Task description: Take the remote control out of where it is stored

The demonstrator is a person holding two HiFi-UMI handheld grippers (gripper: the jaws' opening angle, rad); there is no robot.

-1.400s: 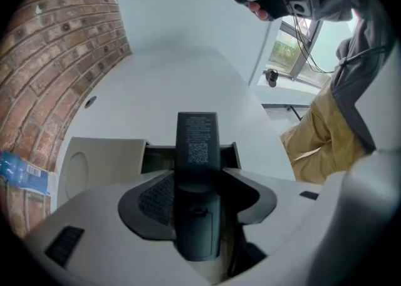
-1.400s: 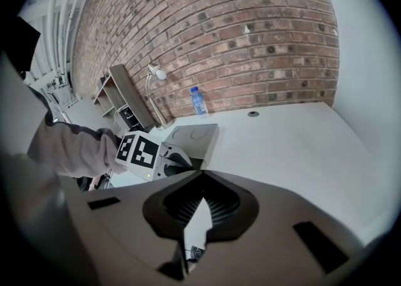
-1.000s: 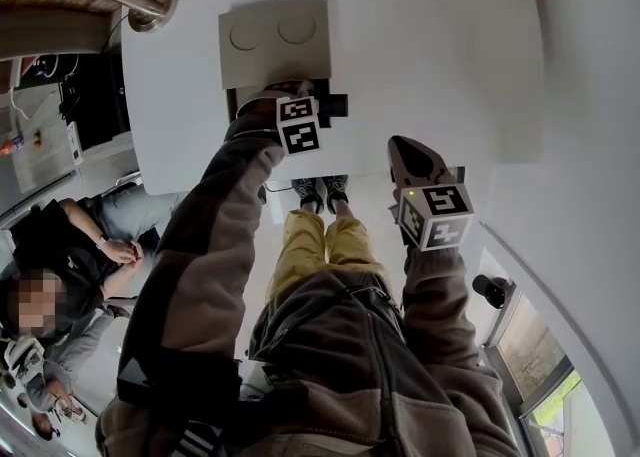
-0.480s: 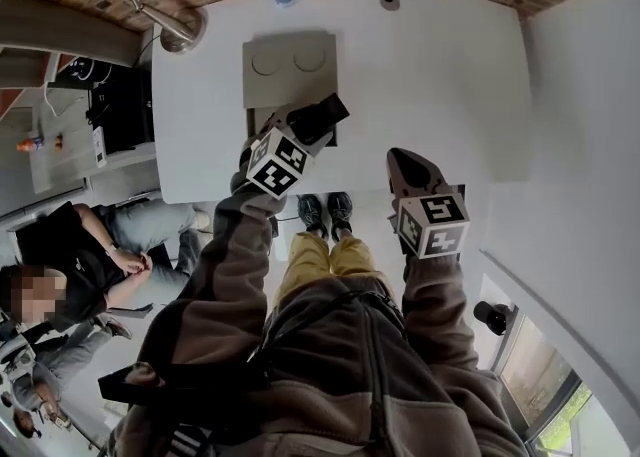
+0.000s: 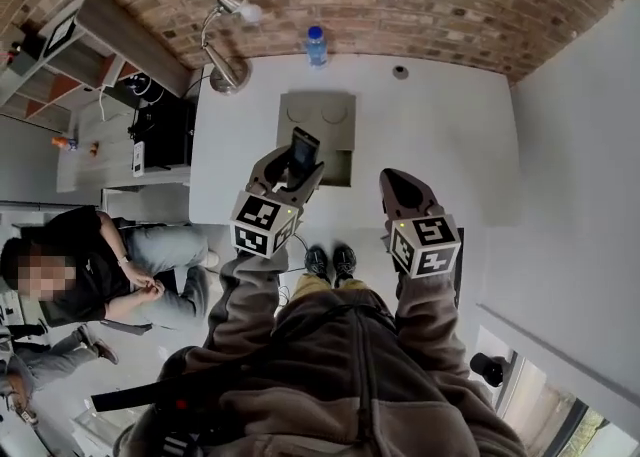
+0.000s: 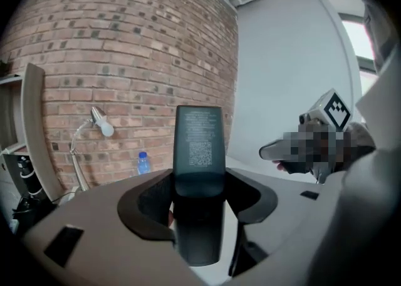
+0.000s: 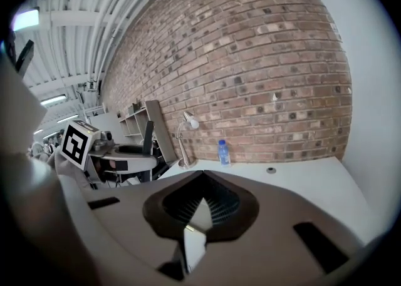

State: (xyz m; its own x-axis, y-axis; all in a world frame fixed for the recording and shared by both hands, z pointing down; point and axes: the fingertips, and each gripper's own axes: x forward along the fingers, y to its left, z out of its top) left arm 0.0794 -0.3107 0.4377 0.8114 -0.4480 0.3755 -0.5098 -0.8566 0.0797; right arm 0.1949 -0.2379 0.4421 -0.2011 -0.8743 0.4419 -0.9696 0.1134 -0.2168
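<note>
A black remote control (image 5: 304, 148) stands upright in my left gripper (image 5: 296, 171), which is shut on its lower end and holds it above the white table (image 5: 440, 125). The left gripper view shows the remote (image 6: 199, 141) clamped between the jaws, its label side toward the camera. Just beyond it lies the grey storage box (image 5: 316, 115), its dark front opening (image 5: 338, 167) showing. My right gripper (image 5: 402, 182) hovers to the right of the box, shut with nothing in it; its tips meet in the right gripper view (image 7: 200, 181).
A water bottle (image 5: 316, 45) and a desk lamp (image 5: 228, 35) stand at the table's far edge by the brick wall. A small round grommet (image 5: 400, 72) sits far right. A seated person (image 5: 90, 255) is left of the table, and shelves (image 5: 70, 35) stand at the far left.
My left gripper has drawn the remote out of the box's dark opening, raised it and pulled it back toward me. The right gripper has barely moved. The head view has tilted up toward the wall.
</note>
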